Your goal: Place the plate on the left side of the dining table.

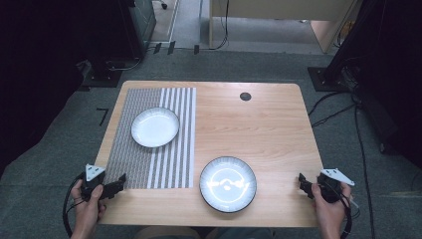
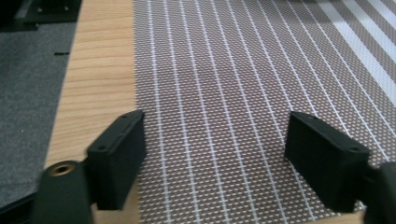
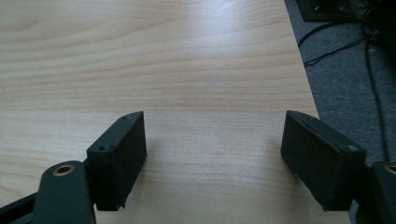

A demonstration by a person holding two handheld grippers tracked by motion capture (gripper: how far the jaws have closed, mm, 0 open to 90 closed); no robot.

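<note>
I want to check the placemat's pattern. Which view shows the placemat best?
The high view: the whole placemat shows, with a plate on it. The left gripper view gives a close look at part of its weave. The right gripper view looks at bare table.

Table (image 1: 268, 129) centre. Mat (image 1: 169, 164) on table's 9 o'clock half. Plate on mat (image 1: 155, 127) at 10 o'clock. Second plate (image 1: 228, 183) on bare wood at 6 o'clock, just beside mat edge. Left gripper (image 1: 118, 182) at 8 o'clock corner, right gripper (image 1: 302, 182) at 4 o'clock edge, plates well apart
</note>
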